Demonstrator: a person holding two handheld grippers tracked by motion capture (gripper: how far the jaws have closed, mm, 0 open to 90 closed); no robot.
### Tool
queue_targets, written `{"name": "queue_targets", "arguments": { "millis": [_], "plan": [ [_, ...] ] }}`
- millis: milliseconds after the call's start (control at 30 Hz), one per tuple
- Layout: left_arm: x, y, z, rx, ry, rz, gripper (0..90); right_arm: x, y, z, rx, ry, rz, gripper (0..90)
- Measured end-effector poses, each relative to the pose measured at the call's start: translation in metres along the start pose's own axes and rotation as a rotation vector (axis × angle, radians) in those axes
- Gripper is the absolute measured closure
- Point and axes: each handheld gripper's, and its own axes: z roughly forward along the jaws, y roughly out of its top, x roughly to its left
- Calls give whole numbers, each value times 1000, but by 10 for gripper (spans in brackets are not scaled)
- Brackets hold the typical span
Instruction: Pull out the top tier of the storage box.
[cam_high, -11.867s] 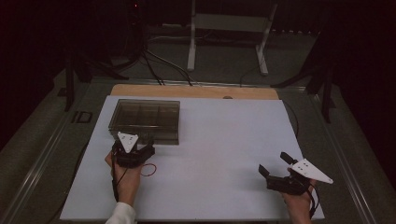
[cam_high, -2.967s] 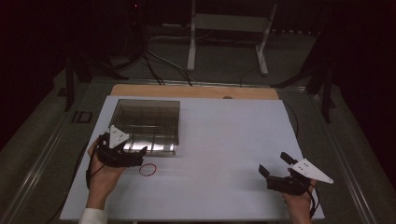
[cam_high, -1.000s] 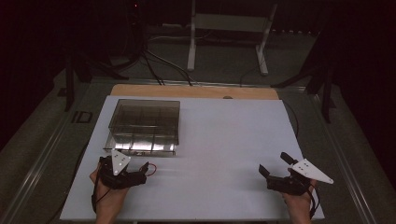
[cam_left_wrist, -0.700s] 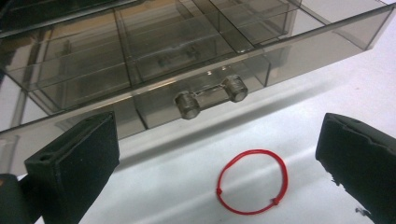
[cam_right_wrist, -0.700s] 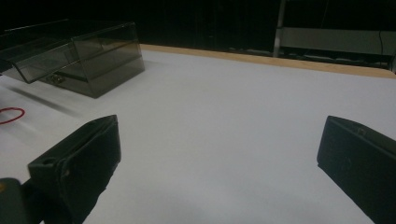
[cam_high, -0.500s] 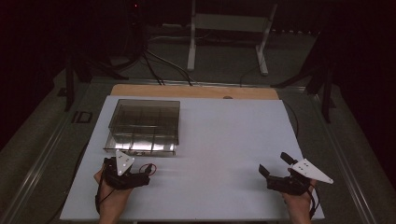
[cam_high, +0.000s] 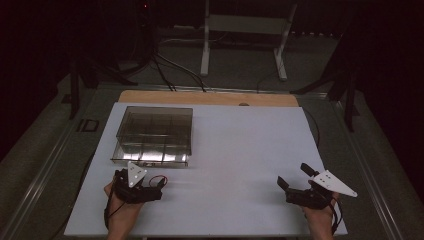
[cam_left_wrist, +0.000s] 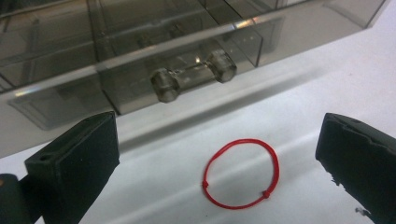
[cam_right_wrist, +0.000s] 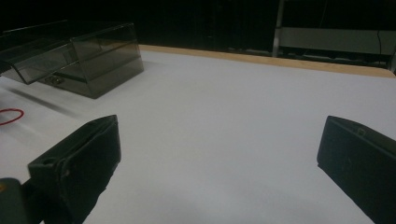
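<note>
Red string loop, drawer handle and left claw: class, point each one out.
red string loop (cam_left_wrist: 275, 161), left gripper view, on its right arc.
drawer handle (cam_left_wrist: 194, 73), left gripper view, on its clear bar.
left claw (cam_high: 159, 186), high view, between its fingertips.

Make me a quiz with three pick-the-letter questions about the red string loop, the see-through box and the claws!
1. Where does the red string loop lie?
A. on the white table, in front of the box's drawer
B. inside the drawer
C. on top of the box

2. How many round knobs hold the handle on the drawer?
A. one
B. two
C. four

3. How are the jaws of the left claw?
A. shut on the loop
B. shut on the handle
C. open, holding nothing

Answers: 1 A, the loop rests flat on the white table just ahead of the smoky clear box. 2 B, a knob sits at each end of the clear bar. 3 C, the two black jaws stand wide apart with the loop lying loose between them.
</note>
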Motion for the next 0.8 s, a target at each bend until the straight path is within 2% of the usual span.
{"name": "queue_targets", "arguments": {
  "millis": [333,667,767,800],
  "plan": [
    [-3,-3,6,24,-30,-2,12,0,0,0,1,2,-2,0],
    [1,-7,14,35,-76,-6,12,0,0,1,2,3,-3,0],
    [4,-9,16,46,-113,-11,37,0,0,1,2,3,-3,0],
    [4,-9,17,53,-111,-10,46,0,0,1,2,3,-3,0]
  ]
}}
